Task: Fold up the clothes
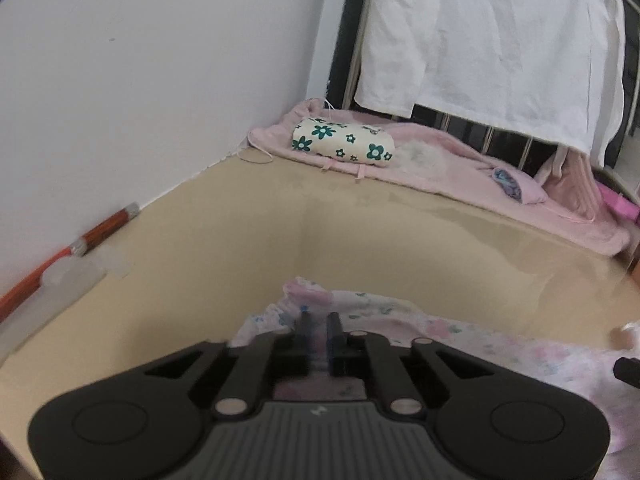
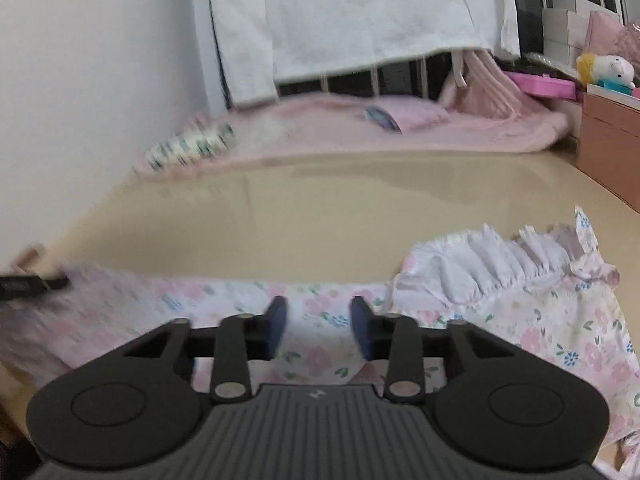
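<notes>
Seemingly mid-fold, the left gripper (image 1: 319, 316) has its fingers pinched nearly together on an edge of the floral garment (image 2: 320, 312), which lies stretched across the tan table (image 2: 320, 208), while the right gripper (image 2: 319, 330) hovers wide apart above its middle, frilled end unfolded.

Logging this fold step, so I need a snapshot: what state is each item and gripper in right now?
Left gripper: shut on floral garment.
Right gripper: open, above the garment.
Floral garment: spread on the mat, ruffled edge rumpled.
Flower-print pouch: lying on pink blanket.
White sheet: hanging.
</notes>
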Motion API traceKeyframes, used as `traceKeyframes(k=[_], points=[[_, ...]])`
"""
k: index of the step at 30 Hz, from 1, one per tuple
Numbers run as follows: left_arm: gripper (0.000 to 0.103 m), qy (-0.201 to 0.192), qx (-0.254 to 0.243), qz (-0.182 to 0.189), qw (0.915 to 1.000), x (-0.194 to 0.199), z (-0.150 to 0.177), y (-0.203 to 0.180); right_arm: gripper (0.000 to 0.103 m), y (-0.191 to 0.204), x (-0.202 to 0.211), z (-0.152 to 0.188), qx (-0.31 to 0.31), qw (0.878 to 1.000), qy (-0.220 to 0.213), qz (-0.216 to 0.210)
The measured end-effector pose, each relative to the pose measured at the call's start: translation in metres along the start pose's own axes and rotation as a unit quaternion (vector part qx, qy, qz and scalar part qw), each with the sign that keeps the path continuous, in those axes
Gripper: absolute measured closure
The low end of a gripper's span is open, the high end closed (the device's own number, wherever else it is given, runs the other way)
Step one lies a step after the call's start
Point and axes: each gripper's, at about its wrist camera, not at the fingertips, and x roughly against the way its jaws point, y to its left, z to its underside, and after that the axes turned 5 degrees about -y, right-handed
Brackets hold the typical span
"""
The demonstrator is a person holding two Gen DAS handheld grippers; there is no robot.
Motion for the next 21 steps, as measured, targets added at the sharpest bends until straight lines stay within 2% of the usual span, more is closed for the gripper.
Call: traceKeyframes(k=[2, 3, 4, 7, 10, 14, 17, 18, 20, 21], points=[[0.089, -0.048, -0.007, 0.053, 0.9974, 0.028, -0.002, -0.005, 0.073, 0.004, 0.014, 0.001, 0.003, 1.000, -0.023, -0.019], [0.082, -0.068, -0.026, 0.070, 0.9949, 0.038, 0.000, -0.013, 0.073, 0.007, 0.021, 0.002, 0.006, 0.999, -0.034, -0.029], [0.080, -0.072, -0.045, 0.078, 0.9934, 0.042, 0.004, -0.023, 0.074, 0.018, 0.024, 0.004, 0.025, 0.998, -0.033, -0.042], [0.082, -0.041, -0.078, 0.077, 0.9931, 0.032, 0.024, -0.039, 0.081, 0.047, 0.021, 0.020, 0.058, 0.997, -0.018, -0.057], [0.084, -0.023, -0.080, 0.059, 0.9948, 0.019, 0.044, -0.033, 0.085, 0.053, 0.017, 0.042, 0.074, 0.997, -0.027, -0.010], [0.084, -0.021, -0.102, 0.054, 0.9931, 0.018, 0.047, -0.036, 0.085, 0.048, 0.027, 0.056, 0.050, 0.996, -0.068, -0.004], [0.085, -0.014, -0.095, 0.043, 0.9944, 0.023, 0.044, -0.041, 0.085, 0.048, 0.032, 0.053, 0.037, 0.996, -0.084, -0.019], [0.084, -0.024, -0.083, 0.048, 0.9951, 0.030, 0.043, -0.043, 0.085, 0.049, 0.033, 0.049, 0.027, 0.995, -0.090, -0.030], [0.080, -0.059, -0.051, 0.091, 0.9928, 0.045, 0.043, -0.045, 0.088, 0.054, 0.034, 0.047, 0.025, 0.994, -0.095, -0.043], [0.079, -0.061, -0.044, 0.105, 0.9916, 0.046, 0.044, -0.046, 0.091, 0.058, 0.033, 0.049, 0.031, 0.994, -0.095, -0.046]])
